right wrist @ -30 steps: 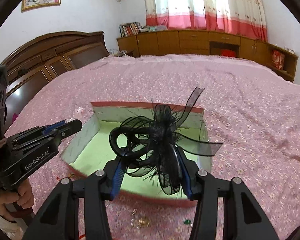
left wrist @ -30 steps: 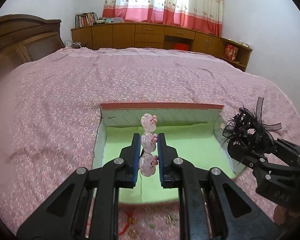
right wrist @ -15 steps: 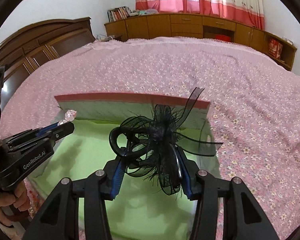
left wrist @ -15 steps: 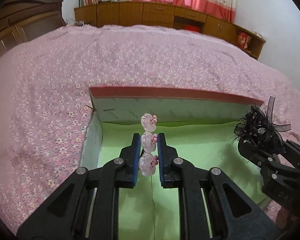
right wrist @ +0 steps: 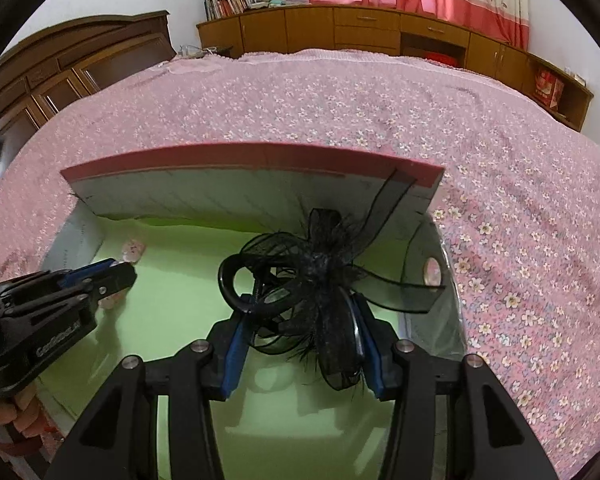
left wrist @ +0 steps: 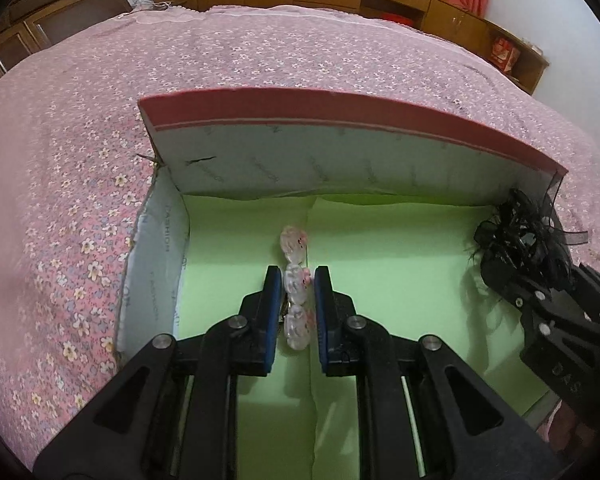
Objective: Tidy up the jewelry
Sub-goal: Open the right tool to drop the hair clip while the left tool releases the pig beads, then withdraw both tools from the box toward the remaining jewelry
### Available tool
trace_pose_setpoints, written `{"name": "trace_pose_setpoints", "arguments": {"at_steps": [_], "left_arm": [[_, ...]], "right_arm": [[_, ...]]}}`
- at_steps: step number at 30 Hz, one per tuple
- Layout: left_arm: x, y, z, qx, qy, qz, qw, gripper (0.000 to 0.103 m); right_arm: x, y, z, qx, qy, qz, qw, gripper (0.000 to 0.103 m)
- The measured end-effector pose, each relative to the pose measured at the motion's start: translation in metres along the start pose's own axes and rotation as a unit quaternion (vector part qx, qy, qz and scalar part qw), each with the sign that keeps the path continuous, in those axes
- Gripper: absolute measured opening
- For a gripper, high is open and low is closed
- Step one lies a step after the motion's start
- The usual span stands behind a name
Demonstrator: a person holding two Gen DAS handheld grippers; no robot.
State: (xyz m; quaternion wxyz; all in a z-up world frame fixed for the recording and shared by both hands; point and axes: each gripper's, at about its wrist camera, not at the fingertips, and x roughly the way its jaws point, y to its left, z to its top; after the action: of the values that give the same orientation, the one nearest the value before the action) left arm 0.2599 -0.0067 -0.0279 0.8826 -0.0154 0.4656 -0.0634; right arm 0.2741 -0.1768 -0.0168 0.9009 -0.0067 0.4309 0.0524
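I had the left gripper [left wrist: 298,308] clamped on the pink bead clip [left wrist: 296,276] at frame centre, low over the box [left wrist: 340,116]'s green floor; the right gripper [right wrist: 300,344] gripped the black headband [right wrist: 320,280]; neither released yet, both drops remained

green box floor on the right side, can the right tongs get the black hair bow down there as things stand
Probably yes. The right tongs, shut on the black hair bow, hang inside the open box over bare green floor; the left tongs sit well to the left.
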Motion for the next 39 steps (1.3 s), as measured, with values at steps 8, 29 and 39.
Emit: {"name": "trace_pose_setpoints", "arguments": {"at_steps": [8, 29, 39], "left_arm": [[0.007, -0.008, 0.01, 0.004, 0.009, 0.008, 0.9999, 0.009], [-0.064, -0.008, 0.018, 0.019, -0.043, -0.027, 0.9985, 0.047], [-0.12, -0.008, 0.006, 0.025, -0.098, -0.035, 0.9943, 0.049]], "right_arm": [[0.014, -0.006, 0.009, -0.005, 0.042, 0.007, 0.999, 0.05], [-0.067, -0.003, 0.02, 0.005, -0.042, 0.04, 0.998, 0.069], [-0.122, -0.002, 0.007, 0.024, -0.095, 0.057, 0.994, 0.071]]}}
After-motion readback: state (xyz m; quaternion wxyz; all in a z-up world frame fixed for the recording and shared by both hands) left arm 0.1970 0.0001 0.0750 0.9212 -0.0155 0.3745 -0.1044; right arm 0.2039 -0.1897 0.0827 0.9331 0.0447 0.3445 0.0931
